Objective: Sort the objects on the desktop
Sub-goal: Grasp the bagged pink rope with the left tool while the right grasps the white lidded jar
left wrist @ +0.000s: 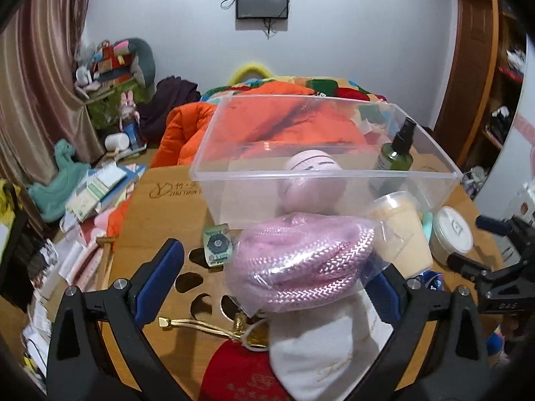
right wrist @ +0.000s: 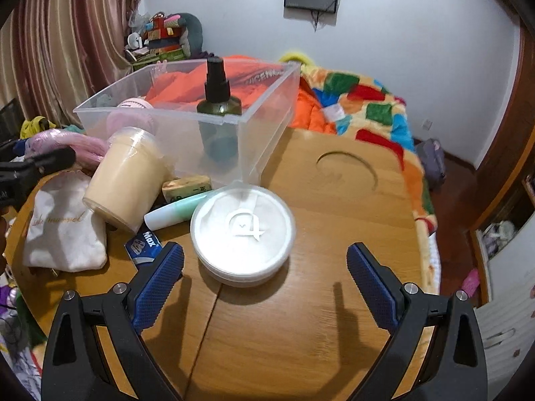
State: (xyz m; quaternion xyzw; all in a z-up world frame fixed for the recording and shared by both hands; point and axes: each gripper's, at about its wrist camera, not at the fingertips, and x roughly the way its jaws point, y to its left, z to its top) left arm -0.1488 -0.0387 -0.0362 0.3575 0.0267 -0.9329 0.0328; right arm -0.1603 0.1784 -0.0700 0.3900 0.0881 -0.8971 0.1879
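A clear plastic bin (left wrist: pixel 214 180) (right wrist: pixel 260 100) stands on the wooden table and holds a green spray bottle (left wrist: pixel 398 153) (right wrist: pixel 219 100) and a pink round item (left wrist: pixel 314 167) (right wrist: pixel 133 104). My left gripper (left wrist: pixel 274 284) is open around a bagged pink rope (left wrist: pixel 301 260) that lies on a white pouch (left wrist: pixel 334 351). My right gripper (right wrist: pixel 265 279) is open and empty, just short of a white round tub (right wrist: pixel 242 230) (left wrist: pixel 451 230). A cream jar (right wrist: pixel 127 180) (left wrist: pixel 404 230) leans beside the bin.
A mint tube (right wrist: pixel 177 210), a blue "Max" packet (right wrist: pixel 143 247), a small beige box (right wrist: pixel 187 187), a red pouch (left wrist: pixel 234 377), a gold tassel (left wrist: pixel 200 325) and a green card (left wrist: pixel 217 244) lie on the table (right wrist: pixel 334 200). A bed with an orange jacket (left wrist: pixel 267 123) is behind.
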